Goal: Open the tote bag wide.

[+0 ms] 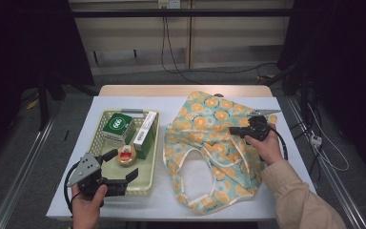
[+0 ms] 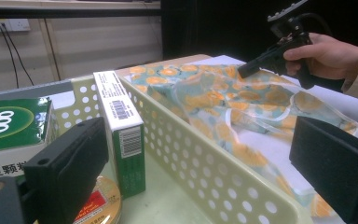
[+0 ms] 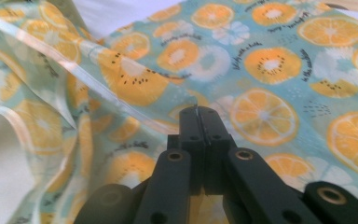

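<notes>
A teal cloth bag (image 1: 205,138) printed with orange slices lies crumpled on the right half of the table. My right gripper (image 1: 232,130) hangs over its upper part with the jaws shut flat together. In the right gripper view the tips (image 3: 199,112) sit at a fold of the bag (image 3: 270,60); whether cloth is pinched I cannot tell. My left gripper (image 1: 121,166) stands open at the near end of a pale green perforated basket (image 1: 155,148), with one jaw on each side of the basket's right wall (image 2: 177,140).
In the basket lie a green box marked 666 (image 1: 117,125), a tall white and green box (image 1: 145,133) on edge, and a small round tin (image 1: 127,155). A white cover (image 1: 124,102) lies over the table. Cables trail on the floor behind and to the right.
</notes>
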`<state>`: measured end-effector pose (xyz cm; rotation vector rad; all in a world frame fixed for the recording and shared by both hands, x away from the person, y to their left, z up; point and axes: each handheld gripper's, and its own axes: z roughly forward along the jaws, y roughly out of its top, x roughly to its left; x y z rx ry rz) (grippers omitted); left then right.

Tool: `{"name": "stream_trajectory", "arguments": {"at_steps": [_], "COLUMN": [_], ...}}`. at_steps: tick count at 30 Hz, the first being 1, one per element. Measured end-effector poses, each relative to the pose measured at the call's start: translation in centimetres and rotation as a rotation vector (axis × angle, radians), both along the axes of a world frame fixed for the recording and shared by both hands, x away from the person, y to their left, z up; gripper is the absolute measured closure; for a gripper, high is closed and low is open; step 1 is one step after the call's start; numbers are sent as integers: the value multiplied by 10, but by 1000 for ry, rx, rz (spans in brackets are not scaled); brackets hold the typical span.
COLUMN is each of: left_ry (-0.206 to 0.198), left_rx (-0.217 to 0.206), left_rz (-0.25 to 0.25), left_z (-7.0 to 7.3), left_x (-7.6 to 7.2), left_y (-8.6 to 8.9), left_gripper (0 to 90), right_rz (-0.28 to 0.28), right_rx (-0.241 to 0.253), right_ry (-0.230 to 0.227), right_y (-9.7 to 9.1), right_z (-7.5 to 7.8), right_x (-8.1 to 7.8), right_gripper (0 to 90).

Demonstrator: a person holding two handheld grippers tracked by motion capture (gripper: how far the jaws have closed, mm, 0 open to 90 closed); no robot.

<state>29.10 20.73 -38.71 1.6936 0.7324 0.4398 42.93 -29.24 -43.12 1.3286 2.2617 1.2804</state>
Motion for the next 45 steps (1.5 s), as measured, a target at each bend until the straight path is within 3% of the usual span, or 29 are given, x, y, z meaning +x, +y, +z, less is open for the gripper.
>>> {"name": "stream_trajectory", "arguments": {"at_steps": [7,10,12,16,19,24,28,32,37,42,44,45], "left_ry": [-2,-3,-3,-3,-5,-4,-4,1,0,0,-1,0], "left_rx": [1,4,7,5,5,8,11,9,9,9,6,7], "left_rz": [-3,-3,-3,-3,0,3,2,1,3,3,4,3], "left_z": [1,0,0,1,1,1,1,1,1,1,1,1], "left_x": [-1,0,0,0,-1,-3,-4,-4,-4,-4,-3,-4], "left_y": [-1,0,0,0,1,1,1,0,0,0,0,0], "left_gripper": [43,43,43,43,43,43,43,43,43,43,43,43], "right_rz": [-29,-4,9,3,11,62,134,221,320,362,366,372], "right_rx": [-26,-84,-96,-106,-111,-111,-122,-119,-142,-193,-241,-239], "right_ry": [25,10,2,-15,-27,-68,-100,-103,-64,-14,-23,-30], "right_y": [-4,2,5,7,9,21,37,54,71,85,91,93], "right_z": [-8,-8,-6,-1,5,16,23,23,7,-15,-21,-22], "right_x": [8,5,3,-1,-5,-16,-30,-45,-54,-53,-53,-53], "right_gripper": [874,822,809,710,587,461,409,453,584,644,665,695]}}
